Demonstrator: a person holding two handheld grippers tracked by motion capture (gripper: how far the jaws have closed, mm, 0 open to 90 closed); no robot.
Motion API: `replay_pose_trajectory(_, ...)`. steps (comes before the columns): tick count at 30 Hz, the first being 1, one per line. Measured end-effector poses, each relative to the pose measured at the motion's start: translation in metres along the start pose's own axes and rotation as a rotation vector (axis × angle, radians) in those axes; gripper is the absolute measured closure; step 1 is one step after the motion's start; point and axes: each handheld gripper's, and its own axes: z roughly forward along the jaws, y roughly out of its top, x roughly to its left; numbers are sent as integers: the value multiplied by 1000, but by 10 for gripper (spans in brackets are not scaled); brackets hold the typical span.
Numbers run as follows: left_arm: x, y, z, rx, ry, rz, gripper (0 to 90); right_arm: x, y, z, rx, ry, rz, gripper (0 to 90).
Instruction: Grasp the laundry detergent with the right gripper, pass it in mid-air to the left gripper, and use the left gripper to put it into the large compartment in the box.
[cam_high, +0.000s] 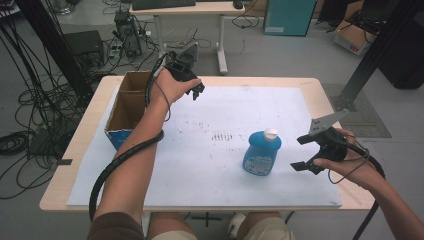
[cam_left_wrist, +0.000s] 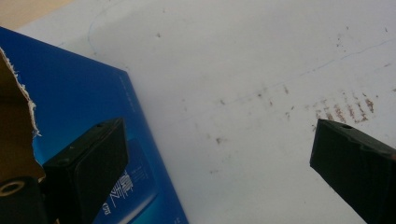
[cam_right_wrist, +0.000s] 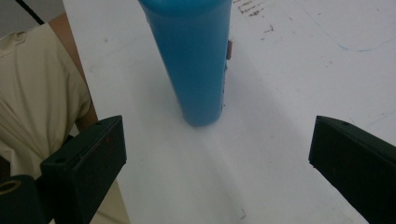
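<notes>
Blue bottle (cam_high: 262, 154) with white cap stands upright on the white sheet (cam_high: 210, 175) covering the tabletop, right of centre. Right gripper (cam_high: 309, 152) just beside it, fingers spread wide, nothing held. Left gripper (cam_high: 196, 90) raised near the open cardboard box (cam_high: 126, 107) at the left edge, fingers apart, empty

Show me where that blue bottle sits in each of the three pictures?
High view: blue bottle stands right of centre on the white sheet.
Left gripper view: the bottle is outside this picture.
Right gripper view: bottle body at top centre.
Shared landmark: brown smudges.
</notes>
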Motion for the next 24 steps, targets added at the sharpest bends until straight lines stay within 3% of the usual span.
replay_pose_trajectory(11, -3, 2, 0, 0, 3, 7, 49, 1, -6, 25, -101, 4, 1, 33)
replay_pose_trajectory(24, -3, 2, 1, 2, 12, 10, 49, 8, -7, 49, -165, 22, 1, 29)
